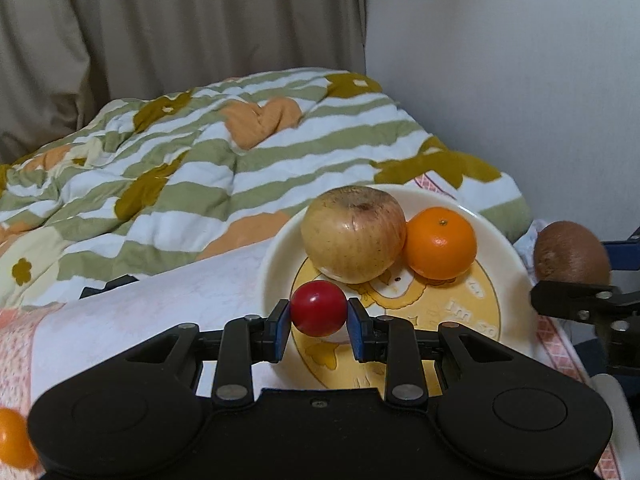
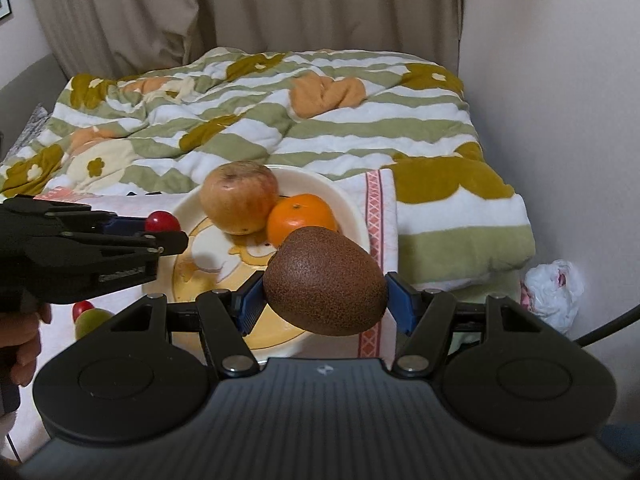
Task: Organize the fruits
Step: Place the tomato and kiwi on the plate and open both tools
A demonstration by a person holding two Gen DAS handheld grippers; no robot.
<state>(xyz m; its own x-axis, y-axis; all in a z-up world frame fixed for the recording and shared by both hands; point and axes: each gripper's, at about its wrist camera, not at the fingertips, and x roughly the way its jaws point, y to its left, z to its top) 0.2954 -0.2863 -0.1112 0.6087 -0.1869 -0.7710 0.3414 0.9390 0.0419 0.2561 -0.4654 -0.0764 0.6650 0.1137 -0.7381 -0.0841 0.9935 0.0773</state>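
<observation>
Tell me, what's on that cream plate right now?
On the plate sit a yellowish apple and an orange, touching. The printed yellow cartoon shows between them, though the fruit covers part of it.

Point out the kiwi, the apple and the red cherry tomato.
kiwi (image 2: 326,282), right wrist view, middle of its skin
apple (image 1: 354,234), left wrist view, front face
red cherry tomato (image 1: 319,307), left wrist view, its centre

The left wrist camera looks forward and down over its left gripper (image 1: 319,312), close above the plate (image 1: 504,256). The right wrist camera looks likewise from the plate's (image 2: 352,208) five o'clock side. Both share plate, apple (image 1: 354,234) and quilt (image 1: 168,168).
</observation>
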